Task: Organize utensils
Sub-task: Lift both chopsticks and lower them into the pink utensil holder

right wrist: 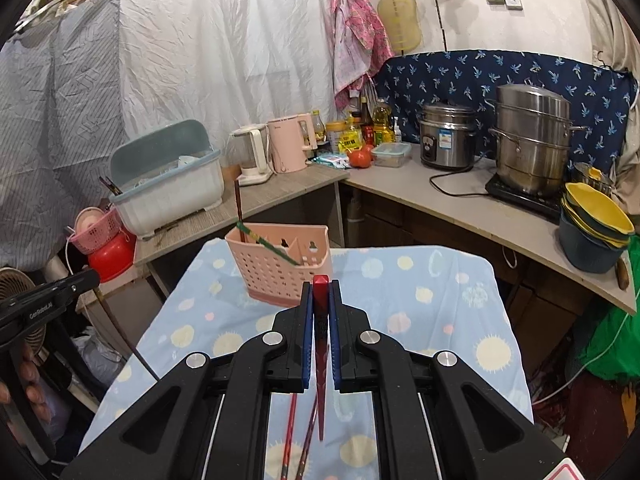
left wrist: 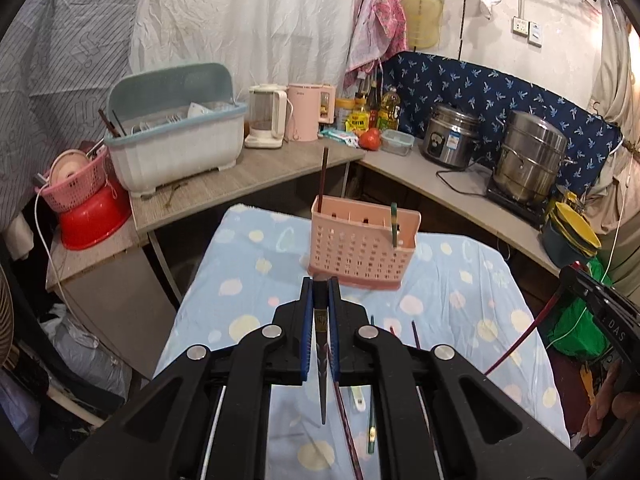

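The left tool (left wrist: 321, 286) is clenched on a dark chopstick (left wrist: 321, 360), a slim tapered stick with a patterned band, its point hanging free above the desk (left wrist: 248, 280). The right tool (right wrist: 321, 286) is clenched on a glossy red chopstick (right wrist: 321, 360) with a squared top. Beyond both stands a pink plastic utensil holder (left wrist: 360, 248), perforated with rows of square holes, on the soft blue cloth printed with pastel blobs. One dark stick stands upright in it and a green one leans. More chopsticks (left wrist: 372, 420) lie on the cloth, partly hidden behind the tools' black arms.
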`<control>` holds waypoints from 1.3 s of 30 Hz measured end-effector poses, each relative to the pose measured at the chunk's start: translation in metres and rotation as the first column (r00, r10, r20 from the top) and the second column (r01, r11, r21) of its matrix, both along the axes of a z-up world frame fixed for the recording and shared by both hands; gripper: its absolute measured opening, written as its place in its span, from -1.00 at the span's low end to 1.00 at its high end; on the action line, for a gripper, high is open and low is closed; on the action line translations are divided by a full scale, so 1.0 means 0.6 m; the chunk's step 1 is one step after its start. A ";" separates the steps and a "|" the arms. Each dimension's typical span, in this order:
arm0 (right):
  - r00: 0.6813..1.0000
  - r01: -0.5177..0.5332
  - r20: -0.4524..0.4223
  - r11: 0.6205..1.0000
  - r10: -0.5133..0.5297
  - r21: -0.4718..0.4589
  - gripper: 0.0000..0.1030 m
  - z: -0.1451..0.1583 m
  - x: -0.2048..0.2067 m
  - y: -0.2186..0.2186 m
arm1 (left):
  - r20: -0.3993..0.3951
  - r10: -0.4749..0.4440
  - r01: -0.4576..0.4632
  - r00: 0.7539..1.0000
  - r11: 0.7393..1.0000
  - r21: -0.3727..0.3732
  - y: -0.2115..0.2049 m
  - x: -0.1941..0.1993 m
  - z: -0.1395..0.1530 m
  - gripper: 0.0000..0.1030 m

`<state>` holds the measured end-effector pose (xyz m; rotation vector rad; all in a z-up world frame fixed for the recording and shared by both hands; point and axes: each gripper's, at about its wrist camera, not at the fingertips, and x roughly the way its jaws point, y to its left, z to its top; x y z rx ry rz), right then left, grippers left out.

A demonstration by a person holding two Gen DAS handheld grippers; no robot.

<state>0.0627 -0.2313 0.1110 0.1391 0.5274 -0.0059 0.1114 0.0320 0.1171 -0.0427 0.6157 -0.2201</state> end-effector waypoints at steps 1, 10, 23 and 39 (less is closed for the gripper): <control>1.000 -0.004 0.005 1.000 0.004 0.001 -0.86 0.006 0.008 0.000 | 0.011 0.002 -0.002 1.000 1.000 0.002 -0.001 0.009 0.010 -0.87; 0.997 -0.047 0.055 0.999 0.047 -0.002 -0.86 0.078 0.117 0.001 | 0.087 -0.004 0.005 0.996 1.000 -0.012 -0.023 0.119 0.094 -0.87; 0.990 -0.046 0.129 0.999 0.049 -0.029 -0.86 0.153 0.306 0.015 | 0.171 0.029 -0.024 0.985 0.999 -0.036 -0.077 0.315 0.173 -0.87; 0.999 -0.038 0.000 0.998 0.038 -0.042 -0.86 0.027 0.406 0.018 | 0.067 0.040 -0.041 0.997 0.999 0.006 -0.115 0.415 0.037 -0.87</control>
